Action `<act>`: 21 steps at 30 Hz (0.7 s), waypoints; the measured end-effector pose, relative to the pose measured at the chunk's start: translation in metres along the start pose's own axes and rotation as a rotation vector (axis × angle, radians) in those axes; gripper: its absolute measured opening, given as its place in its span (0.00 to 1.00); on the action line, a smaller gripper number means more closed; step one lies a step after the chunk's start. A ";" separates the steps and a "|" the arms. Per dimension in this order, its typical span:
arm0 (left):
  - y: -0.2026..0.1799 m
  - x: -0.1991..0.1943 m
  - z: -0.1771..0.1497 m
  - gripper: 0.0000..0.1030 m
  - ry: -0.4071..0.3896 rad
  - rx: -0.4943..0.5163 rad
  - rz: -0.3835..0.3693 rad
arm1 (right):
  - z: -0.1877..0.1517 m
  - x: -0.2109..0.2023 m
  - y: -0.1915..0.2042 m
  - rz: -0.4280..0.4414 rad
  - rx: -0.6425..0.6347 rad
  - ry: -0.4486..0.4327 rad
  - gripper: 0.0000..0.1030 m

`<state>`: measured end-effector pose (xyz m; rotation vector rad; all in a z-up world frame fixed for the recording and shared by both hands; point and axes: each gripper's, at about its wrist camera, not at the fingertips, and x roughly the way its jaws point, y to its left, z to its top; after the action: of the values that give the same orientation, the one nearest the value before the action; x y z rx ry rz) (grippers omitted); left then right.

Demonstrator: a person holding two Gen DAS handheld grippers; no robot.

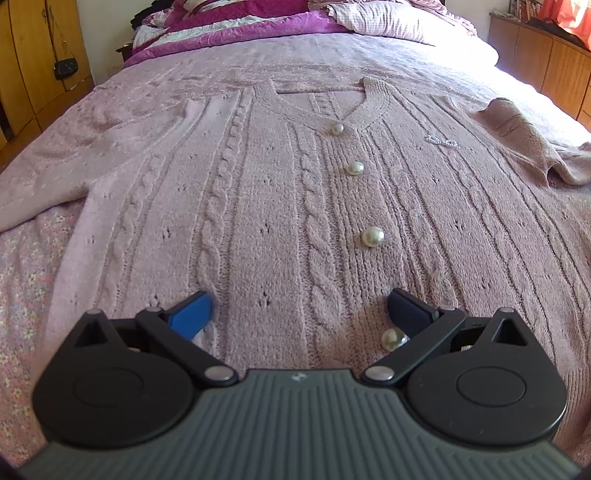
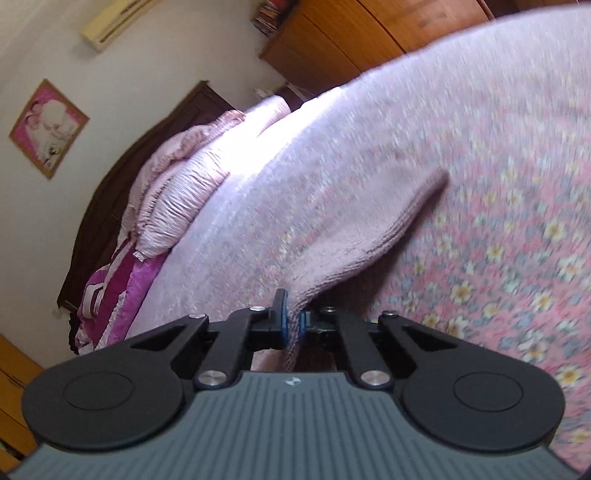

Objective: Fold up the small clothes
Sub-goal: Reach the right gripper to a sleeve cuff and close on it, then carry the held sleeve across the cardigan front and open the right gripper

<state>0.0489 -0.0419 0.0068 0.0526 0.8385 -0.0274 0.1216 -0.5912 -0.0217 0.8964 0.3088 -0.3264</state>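
Note:
A pink cable-knit cardigan [image 1: 280, 192] with pearl buttons [image 1: 372, 236] lies flat and face up on the bed, neckline at the far end. My left gripper [image 1: 301, 306] is open, its fingers resting low over the cardigan's lower front, either side of a cable braid; one button sits by the right finger. The cardigan's right sleeve [image 1: 532, 144] lies bunched at the right. My right gripper [image 2: 291, 321] is shut on a pink knit sleeve [image 2: 354, 240], lifted above the floral bedspread [image 2: 517, 221]. The right wrist view is tilted and blurred.
The floral bedspread [image 1: 26, 295] covers the bed. Pillows and a magenta quilt [image 1: 236, 26] are piled at the head. Wooden cabinets [image 1: 546, 62] stand at the right and a wardrobe [image 1: 26, 74] at the left.

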 end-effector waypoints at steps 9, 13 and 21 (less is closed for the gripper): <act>0.004 0.001 0.004 1.00 0.014 0.022 -0.030 | 0.024 -0.071 0.036 0.155 -0.015 -0.079 0.06; 0.007 0.003 0.008 1.00 0.028 0.030 -0.049 | 0.011 -0.086 0.060 0.184 -0.024 -0.049 0.06; 0.024 -0.011 0.013 1.00 0.037 -0.005 -0.072 | -0.023 -0.097 0.118 0.219 -0.132 -0.011 0.06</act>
<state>0.0524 -0.0183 0.0241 0.0183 0.8770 -0.0922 0.0778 -0.4892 0.0866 0.7894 0.2171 -0.1073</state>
